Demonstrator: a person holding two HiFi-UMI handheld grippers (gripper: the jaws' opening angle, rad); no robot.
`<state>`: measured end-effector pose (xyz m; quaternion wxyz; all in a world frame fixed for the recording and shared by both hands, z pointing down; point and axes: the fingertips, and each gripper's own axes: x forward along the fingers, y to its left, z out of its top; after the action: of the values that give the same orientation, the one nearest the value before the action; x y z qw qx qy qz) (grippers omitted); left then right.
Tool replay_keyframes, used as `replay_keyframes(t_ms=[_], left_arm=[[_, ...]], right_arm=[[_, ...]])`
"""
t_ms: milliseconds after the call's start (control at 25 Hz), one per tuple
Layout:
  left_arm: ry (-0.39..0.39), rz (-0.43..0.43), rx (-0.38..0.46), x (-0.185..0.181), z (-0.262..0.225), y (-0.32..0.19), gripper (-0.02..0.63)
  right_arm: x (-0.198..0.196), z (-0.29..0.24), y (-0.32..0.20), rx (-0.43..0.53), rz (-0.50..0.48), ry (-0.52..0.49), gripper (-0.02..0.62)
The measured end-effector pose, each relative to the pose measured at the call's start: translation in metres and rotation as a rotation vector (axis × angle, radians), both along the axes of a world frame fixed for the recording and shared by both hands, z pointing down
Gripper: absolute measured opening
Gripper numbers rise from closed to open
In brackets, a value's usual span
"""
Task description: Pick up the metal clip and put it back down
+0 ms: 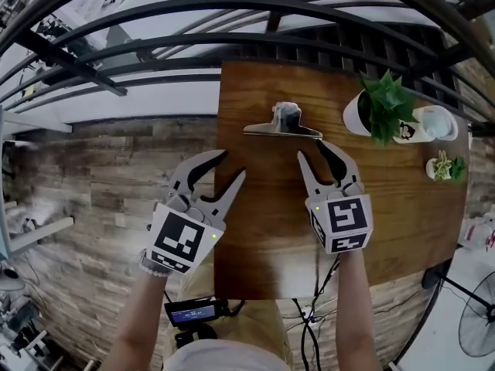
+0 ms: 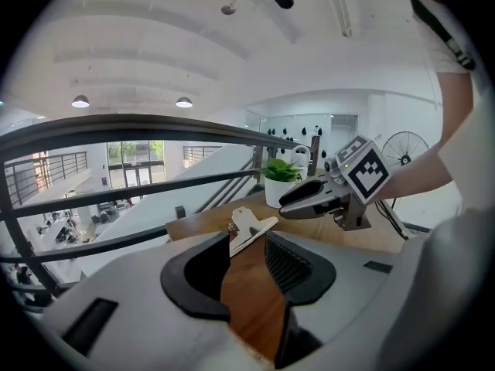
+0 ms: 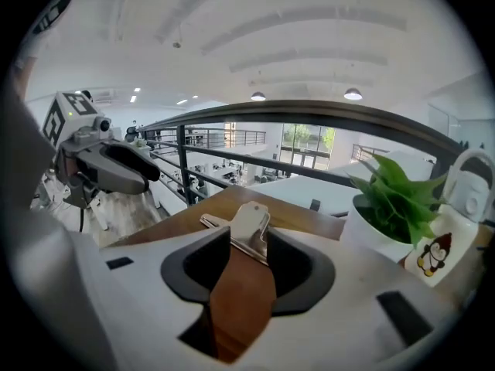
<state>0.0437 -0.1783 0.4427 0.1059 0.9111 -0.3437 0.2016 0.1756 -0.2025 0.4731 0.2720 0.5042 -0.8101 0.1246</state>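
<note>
Clip: the metal clip (image 1: 282, 126) lies on the wooden table (image 1: 263, 238) near the far edge, its handle raised, touching neither gripper.
Left claw: the left gripper (image 1: 232, 165) has its jaws parted with only bare wood between them. Its tips are short of the clip, by the table's left edge.
Right claw: the right gripper (image 1: 311, 150) is likewise parted and empty, its tips just short of the clip's right end.
Between claws and clip: bare wood.
Around: a potted plant (image 1: 383, 107), a white mug (image 1: 429, 124) touching it, and a small succulent (image 1: 442, 167) all stand right of the clip, apart from it.
Beyond: dark railing bars (image 1: 232, 49) curve past the far edge.
Cut off: a fan (image 1: 476, 323) at the lower right corner.
Hard to make out: the clip's mouth, and whether its far side reaches the table edge.
</note>
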Motion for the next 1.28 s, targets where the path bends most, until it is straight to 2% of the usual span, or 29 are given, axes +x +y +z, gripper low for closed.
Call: replay_keyframes(t_ms=[200,280,360,960,1280], left_arm=[[-0.001,-0.003,-0.008,0.007,0.012,-0.007,0.146],[-0.002,-0.006,-0.012,0.009,0.017,-0.009,0.146],[-0.003,-0.012,-0.017,0.010,0.021,-0.011,0.146],[-0.016,-0.050,-0.043,0.006,0.042,-0.018,0.146],[-0.019,-0.060,-0.049,0.004,0.047,-0.023,0.146]], right_arm=[[0.003,0.021,-0.015,-0.027,-0.051,0.041,0.158],[0.004,0.028,-0.021,-0.038,-0.069,0.047,0.184],[0.004,0.033,-0.027,-0.046,-0.084,0.049,0.184],[-0.018,0.054,-0.061,-0.084,-0.150,-0.032,0.244],[-0.022,0.057,-0.070,-0.110,-0.192,-0.072,0.244]])
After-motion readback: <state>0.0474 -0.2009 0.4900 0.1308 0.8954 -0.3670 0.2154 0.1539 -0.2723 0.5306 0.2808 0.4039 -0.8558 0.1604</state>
